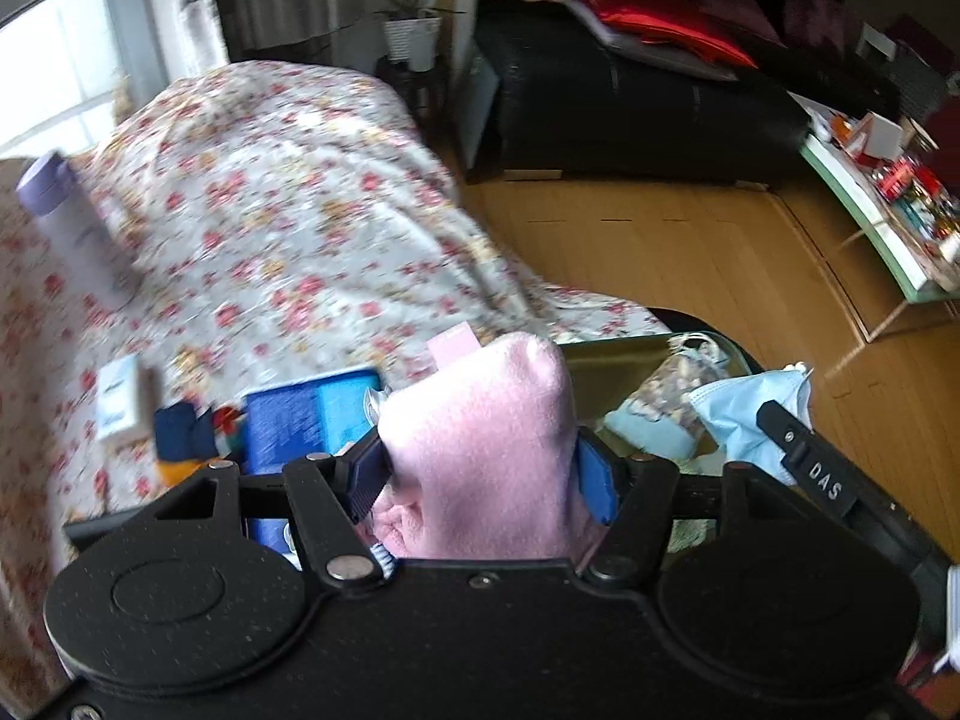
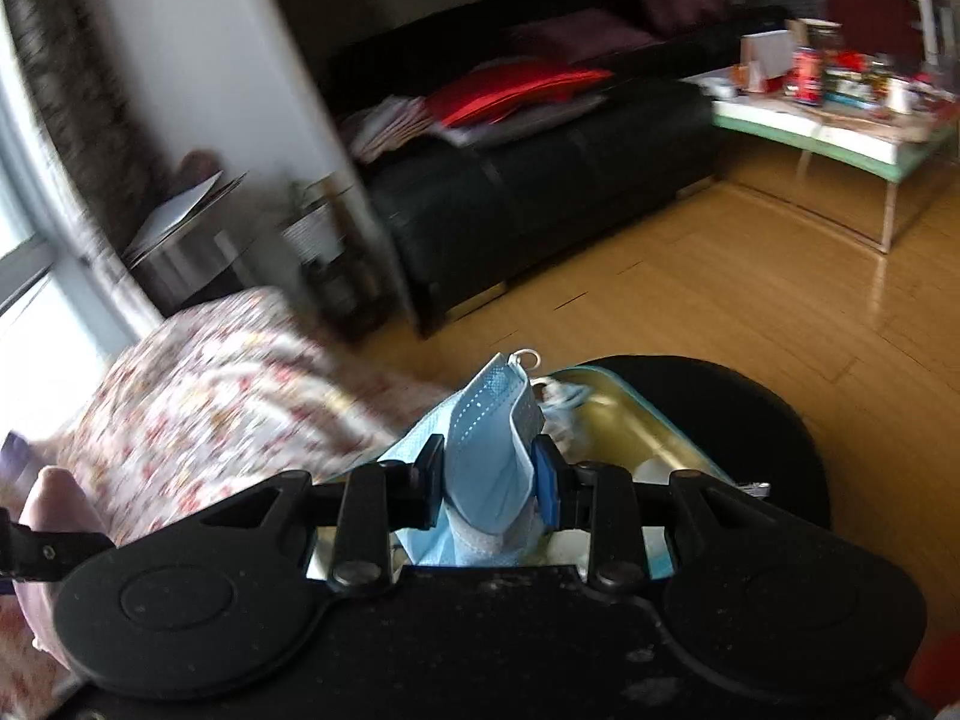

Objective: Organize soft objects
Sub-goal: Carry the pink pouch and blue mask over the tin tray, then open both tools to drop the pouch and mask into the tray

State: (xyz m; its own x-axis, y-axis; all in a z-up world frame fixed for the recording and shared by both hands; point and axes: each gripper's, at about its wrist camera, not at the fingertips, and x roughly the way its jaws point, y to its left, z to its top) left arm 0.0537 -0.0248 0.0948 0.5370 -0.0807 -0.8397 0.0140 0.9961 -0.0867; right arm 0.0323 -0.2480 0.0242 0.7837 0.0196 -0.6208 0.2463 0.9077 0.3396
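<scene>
Pink sock [image 1: 480, 450], a plush bundle, sits pinched between the fingers of the left gripper [image 1: 480, 468], its rounded end bulging forward past the tips, so the soft fabric is squeezed enough not to slip while carried. Blue face mask [image 2: 489, 450] is pinched the same way by the right gripper [image 2: 489, 474], fingers pressed close on its thin folds, an ear loop dangling ahead of the tips. Just beyond both sets of fingers lies an open tin [image 2: 630, 426] on a dark round stool [image 2: 750, 420], already holding a small floral pouch [image 1: 666, 402]; judging by that, both soft things are probably meant for it. Left of the left fingers, on the floral bedspread [image 1: 288, 210], lie a blue packet [image 1: 306, 420], a white box [image 1: 120, 399] and a lilac bottle [image 1: 66, 210]
</scene>
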